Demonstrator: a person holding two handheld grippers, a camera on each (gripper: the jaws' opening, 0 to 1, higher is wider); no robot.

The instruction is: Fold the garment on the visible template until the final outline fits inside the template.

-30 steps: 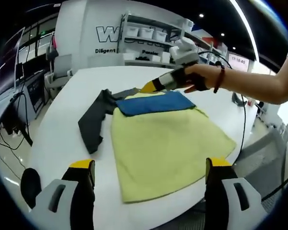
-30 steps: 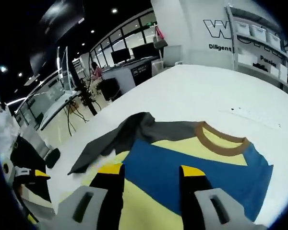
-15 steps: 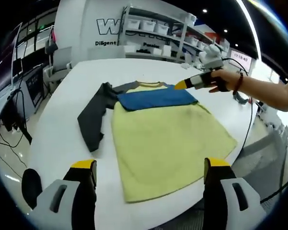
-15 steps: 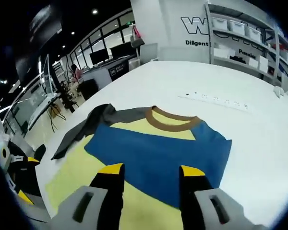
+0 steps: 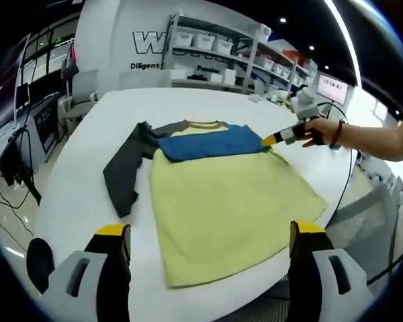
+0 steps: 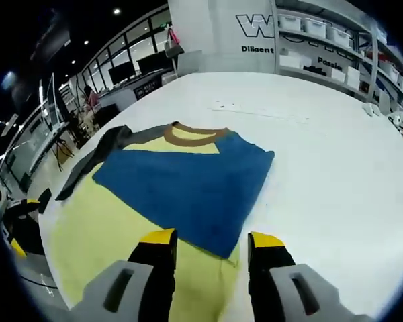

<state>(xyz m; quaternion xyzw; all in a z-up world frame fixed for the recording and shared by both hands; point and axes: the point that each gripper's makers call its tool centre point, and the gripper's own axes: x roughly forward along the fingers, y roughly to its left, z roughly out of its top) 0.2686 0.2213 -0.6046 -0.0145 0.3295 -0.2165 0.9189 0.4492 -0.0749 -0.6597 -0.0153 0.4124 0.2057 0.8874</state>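
A yellow shirt [image 5: 221, 201] lies flat on the white table [image 5: 80, 168], brown collar [image 5: 201, 125] at the far end. Its blue sleeve [image 5: 211, 142] is folded across the chest, and the grey sleeve [image 5: 124, 174] trails out to the left. My left gripper [image 5: 209, 231] hovers open above the near hem, touching nothing. A hand [image 5: 316, 131] holds my right gripper [image 5: 272, 140] at the blue sleeve's right corner. In the right gripper view the right gripper [image 6: 211, 239] stands open over the edge of the blue sleeve [image 6: 188, 184], with the shirt's yellow body [image 6: 101, 228] to the left.
Shelves with white bins [image 5: 208, 43] stand behind the table. Desks with monitors and chairs [image 6: 131, 74] lie off to one side. The near table edge [image 5: 255, 295] runs just past the hem. A bare stretch of the table [image 6: 336, 168] spreads to the right of the shirt.
The right gripper has drawn back rightward from above the blue sleeve to its right corner. The blue sleeve now lies flat across the chest. The left gripper has barely moved.
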